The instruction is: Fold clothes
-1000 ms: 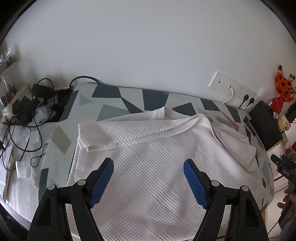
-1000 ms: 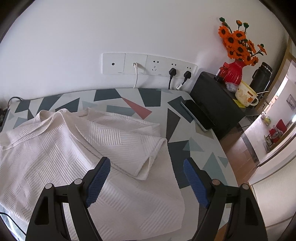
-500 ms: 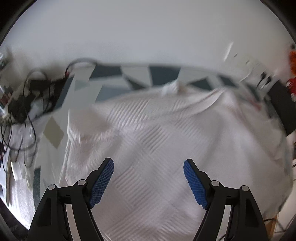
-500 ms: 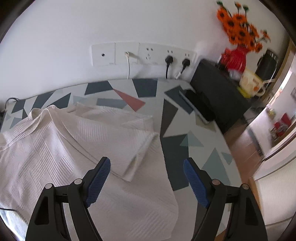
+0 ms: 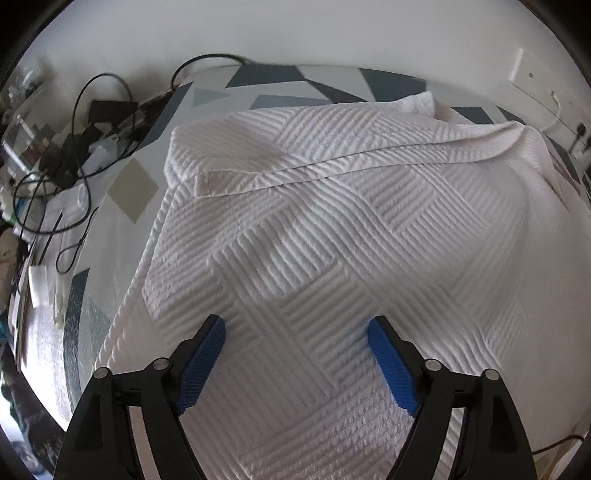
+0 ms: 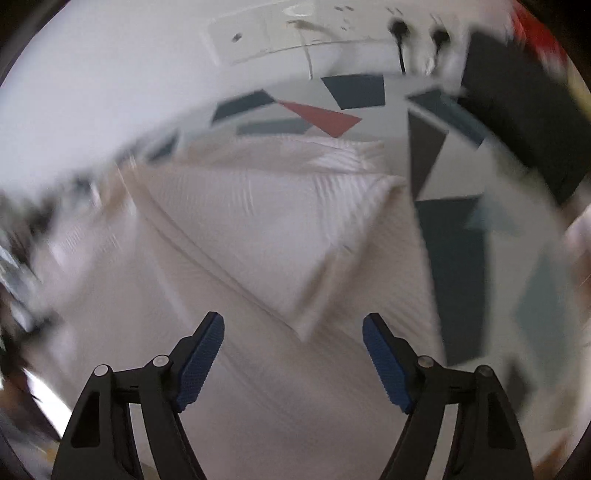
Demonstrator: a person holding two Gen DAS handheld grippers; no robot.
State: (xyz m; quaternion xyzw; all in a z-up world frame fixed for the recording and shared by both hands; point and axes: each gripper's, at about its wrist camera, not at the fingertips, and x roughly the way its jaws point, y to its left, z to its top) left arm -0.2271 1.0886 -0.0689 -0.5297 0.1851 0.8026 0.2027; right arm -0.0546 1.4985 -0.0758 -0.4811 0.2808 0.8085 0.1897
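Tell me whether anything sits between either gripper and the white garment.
Nothing visible does. The left gripper and the right gripper are both open directly over the white ribbed-knit garment, bare fabric between their blue fingers. The right wrist view is motion-blurred.

No words, numbers or signs can be read here; the white cloth (image 5: 332, 229), the table (image 5: 122, 188) and the wall plugs (image 6: 400, 27) show none.
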